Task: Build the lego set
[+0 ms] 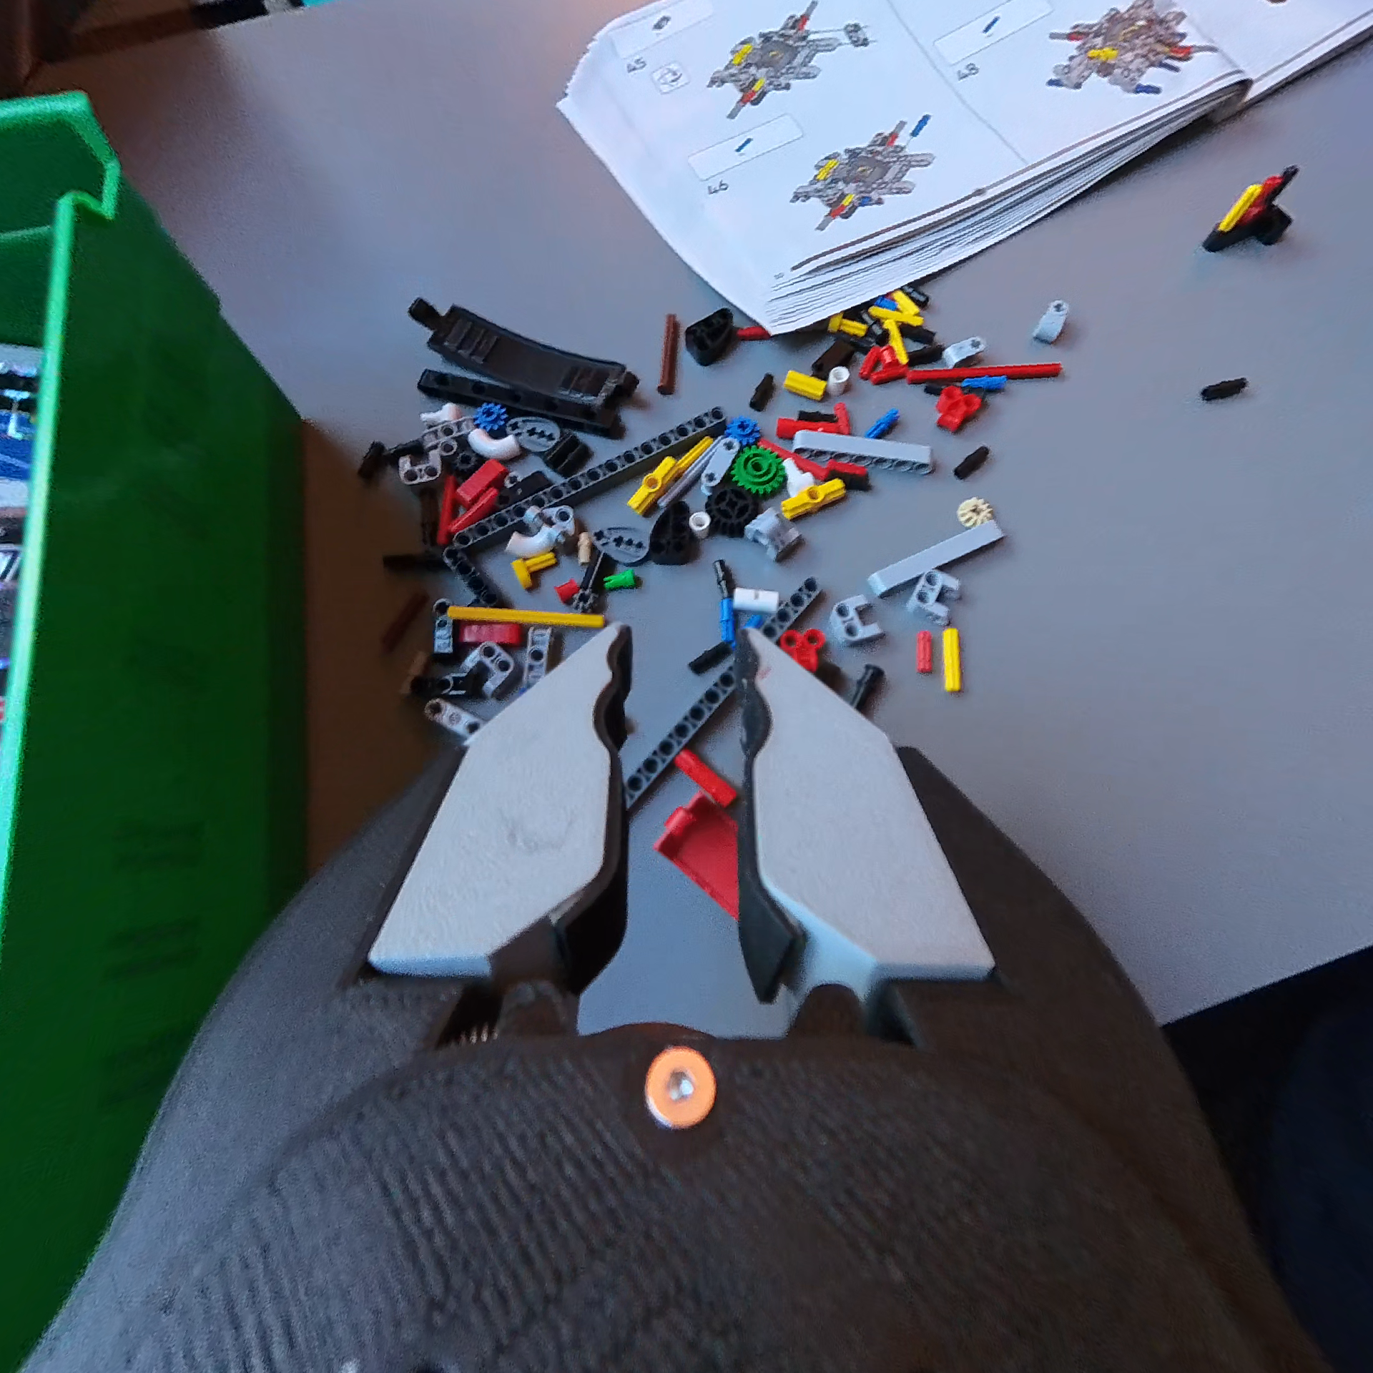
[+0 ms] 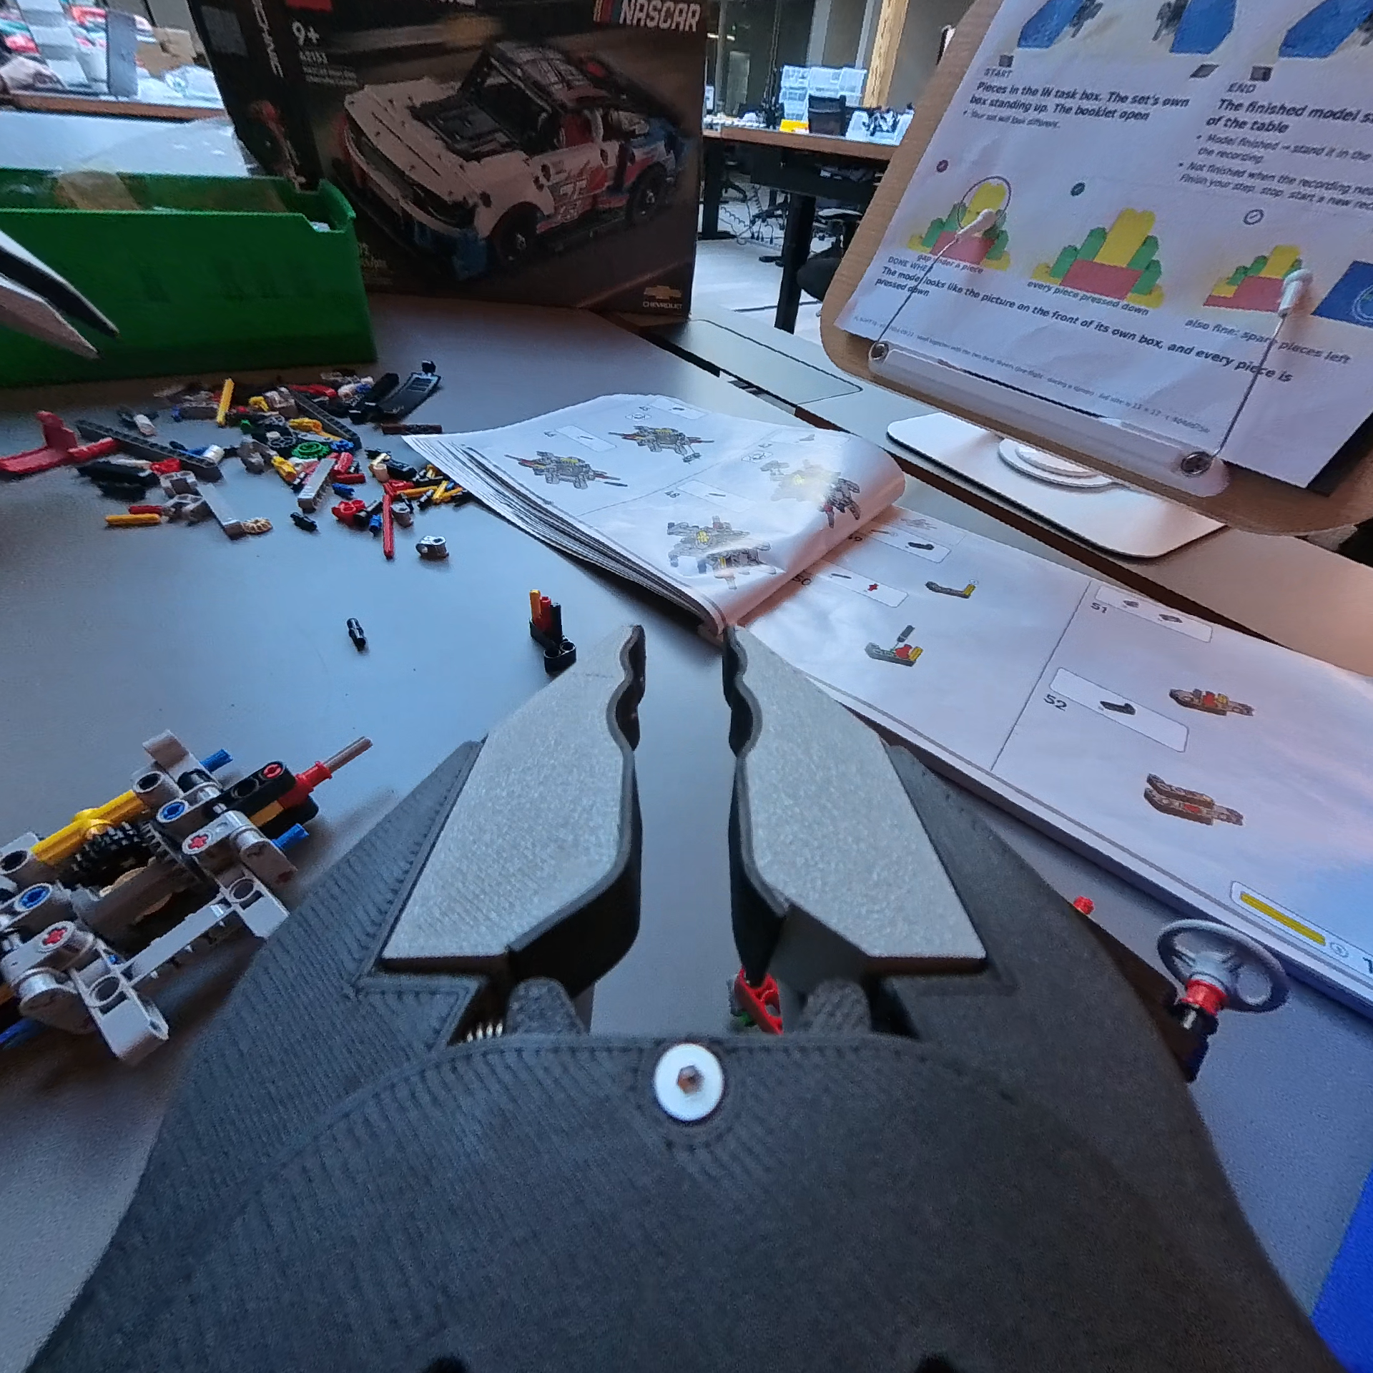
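Note:
My left gripper [image 1: 683,635] is open and holds nothing. It hovers over the near edge of a pile of small building parts [image 1: 669,483] on the grey table [image 1: 1114,669]. A long dark grey holed beam [image 1: 691,713] and a red panel piece [image 1: 706,847] lie on the table below the gap between its fingers. My right gripper [image 2: 682,635] is open and empty. It is low over the table beside the open instruction booklet [image 2: 669,483]. A small black, red and yellow sub-assembly [image 2: 551,631] stands just left of its left fingertip; it also shows in the left wrist view [image 1: 1252,212].
A green bin [image 1: 148,594] stands left of the pile, with the set's box [image 2: 475,148] behind it. A partly built grey model [image 2: 126,877] lies at the near left. A sheet on a stand [image 2: 1114,223] is at the back right. A grey steering wheel piece [image 2: 1218,966] lies at the right. The tips of one gripper are about 40 cm away from the tips of the other.

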